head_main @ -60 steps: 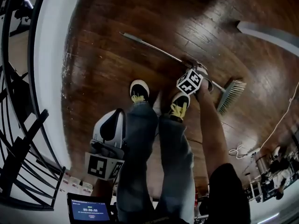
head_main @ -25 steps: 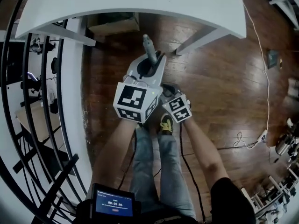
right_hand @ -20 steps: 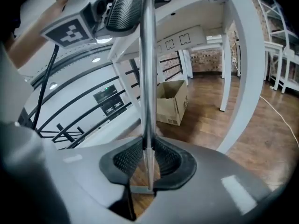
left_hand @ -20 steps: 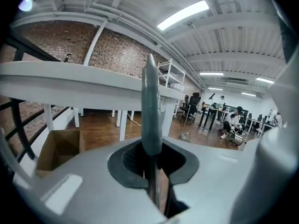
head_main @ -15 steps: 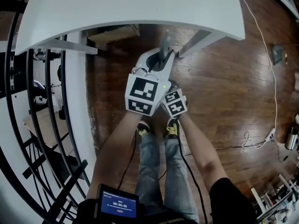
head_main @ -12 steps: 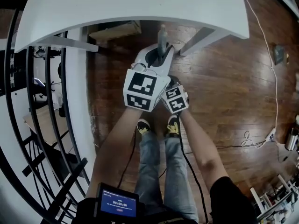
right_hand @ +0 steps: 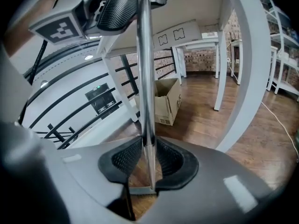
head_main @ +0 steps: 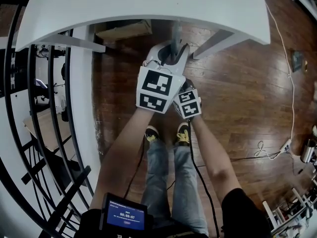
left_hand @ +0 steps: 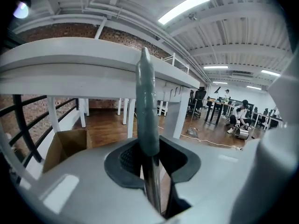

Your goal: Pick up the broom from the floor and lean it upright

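So the broom is standing basically vertical right now. Long axis runs straight up and down, grey grip end pointing up, and its tip sits right at the near edge of the white table. Can't tell if it actually touches that edge.

The left gripper is up high at the bottom of the grey grip. Its jaws are opening, with a gap showing on one side of the shaft. The right gripper is lower on the bare metal shaft. Its jaws are opening too, shaft between the pads, loosened. Wooden floor below.
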The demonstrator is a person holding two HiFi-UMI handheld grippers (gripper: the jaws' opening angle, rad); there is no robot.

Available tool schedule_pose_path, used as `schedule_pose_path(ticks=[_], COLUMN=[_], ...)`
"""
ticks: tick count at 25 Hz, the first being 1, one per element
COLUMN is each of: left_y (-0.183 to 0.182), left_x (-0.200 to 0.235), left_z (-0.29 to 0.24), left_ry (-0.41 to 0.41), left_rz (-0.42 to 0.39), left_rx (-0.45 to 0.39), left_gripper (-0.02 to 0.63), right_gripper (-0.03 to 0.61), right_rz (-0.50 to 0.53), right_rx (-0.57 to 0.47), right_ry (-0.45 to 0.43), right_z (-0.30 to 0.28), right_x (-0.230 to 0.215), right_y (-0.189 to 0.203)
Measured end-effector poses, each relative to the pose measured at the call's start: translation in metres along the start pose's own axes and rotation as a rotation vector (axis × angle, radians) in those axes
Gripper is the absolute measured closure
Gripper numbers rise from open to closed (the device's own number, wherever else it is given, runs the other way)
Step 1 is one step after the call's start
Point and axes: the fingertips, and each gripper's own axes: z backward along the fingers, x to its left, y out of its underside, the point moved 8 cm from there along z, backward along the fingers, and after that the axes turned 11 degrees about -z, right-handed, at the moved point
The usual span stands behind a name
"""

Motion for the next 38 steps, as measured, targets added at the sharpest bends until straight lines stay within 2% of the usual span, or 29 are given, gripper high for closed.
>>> schedule_pose_path(ticks=[3, 5, 8, 11, 17, 21, 23, 25, 27, 28, 29, 30, 31, 33, 36, 38], left_y=[0.001, 0.003, 0.006, 0.005, 0.010, 0.016, 0.021, 0.033, 0.050, 0.059, 0.068, 0.075, 0.079, 0.076, 0.043, 0.018], left_x=[0.003, 0.004, 0.005, 0.005, 0.005, 0.006, 0.009, 0.013, 0.012, 0.009, 0.002, -0.008, -0.021, -0.043, -0.078, -0.108], left_z=[-0.001, -0.001, -0.001, 0.000, 0.000, 0.012, 0.035, 0.079, 0.148, 0.191, 0.238, 0.287, 0.330, 0.375, 0.393, 0.413], left_ry=[0.001, 0.003, -0.002, -0.010, -0.001, 0.009, -0.012, -0.075, -0.128, -0.159, -0.198, -0.237, -0.261, -0.235, -0.139, -0.100], left_rz=[-0.003, 0.001, 0.002, -0.008, -0.037, -0.050, -0.041, -0.021, 0.024, 0.048, 0.070, 0.091, 0.110, 0.141, 0.198, 0.244], left_rx=[0.001, 0.003, 0.008, 0.002, 0.023, 0.042, 0.039, 0.027, 0.057, 0.093, 0.142, 0.194, 0.234, 0.238, 0.166, 0.117], left_gripper=[0.464, 0.427, 0.407, 0.440, 0.291, 0.260, 0.250, 0.270, 0.298, 0.357, 0.460, 0.560, 0.597, 0.598, 0.597, 0.597], right_gripper=[0.427, 0.426, 0.426, 0.426, 0.417, 0.417, 0.421, 0.440, 0.455, 0.492, 0.553, 0.574, 0.575, 0.575, 0.575, 0.575], right_rz=[-0.005, -0.002, 0.011, 0.031, 0.061, 0.078, 0.076, 0.056, 0.052, 0.053, 0.044, 0.024, -0.005, -0.066, -0.106, -0.128], right_rx=[-0.011, -0.020, -0.035, -0.034, -0.052, -0.073, -0.089, -0.109, -0.116, -0.110, -0.093, -0.068, -0.042, -0.022, -0.018, -0.018], right_ry=[-0.013, -0.014, -0.012, -0.018, -0.018, -0.014, -0.006, 0.009, 0.015, 0.009, -0.010, -0.041, -0.071, -0.057, 0.024, 0.016], right_z=[0.001, 0.001, 0.001, -0.001, -0.005, 0.005, 0.018, 0.046, 0.088, 0.112, 0.135, 0.159, 0.182, 0.233, 0.311, 0.354], right_x=[-0.001, -0.002, -0.002, -0.001, 0.001, 0.005, 0.009, 0.011, 0.020, 0.028, 0.039, 0.051, 0.062, 0.073, 0.093, 0.120], right_y=[-0.003, -0.005, -0.007, -0.010, -0.018, -0.019, -0.020, -0.018, -0.006, 0.004, 0.017, 0.032, 0.047, 0.064, 0.069, 0.073])
